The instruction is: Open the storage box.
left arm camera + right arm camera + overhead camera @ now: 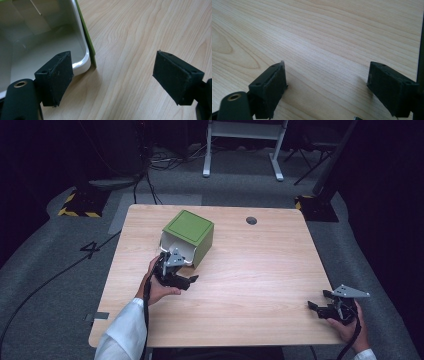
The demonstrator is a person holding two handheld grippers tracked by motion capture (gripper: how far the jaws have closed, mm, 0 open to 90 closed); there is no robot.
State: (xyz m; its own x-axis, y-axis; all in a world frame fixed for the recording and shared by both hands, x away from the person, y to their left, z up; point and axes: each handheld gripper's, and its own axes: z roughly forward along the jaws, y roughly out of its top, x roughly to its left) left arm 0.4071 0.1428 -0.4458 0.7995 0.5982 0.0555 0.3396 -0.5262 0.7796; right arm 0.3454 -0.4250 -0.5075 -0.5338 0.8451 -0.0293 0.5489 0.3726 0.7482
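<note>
Green box (189,239) lies on its side, left of centre on the worktop (260,270), toward the far half. Its open mouth faces near-left; the inside is white. In the left gripper view the white rounded rim and green outer wall of the box (82,37) sit at upper left, resting on the wood.

Left gripper (186,279) is just near the box mouth, held by the left hand (159,287) with a white sleeve (125,332) behind it. Fingers are spread wide with nothing between them. In its own view the left gripper (112,75) has one finger overlapping the box's rim corner; I cannot tell whether it touches. The other finger is over bare wood.

Right gripper (320,302) is at the near right corner of the worktop, well apart from the box, held by the right hand (350,325). The grey plate (351,292) is on top. In its own view the right gripper (327,87) is wide open, holding nothing, low over the wood.

A small round hole (251,220) is near the far edge, right of the box.
</note>
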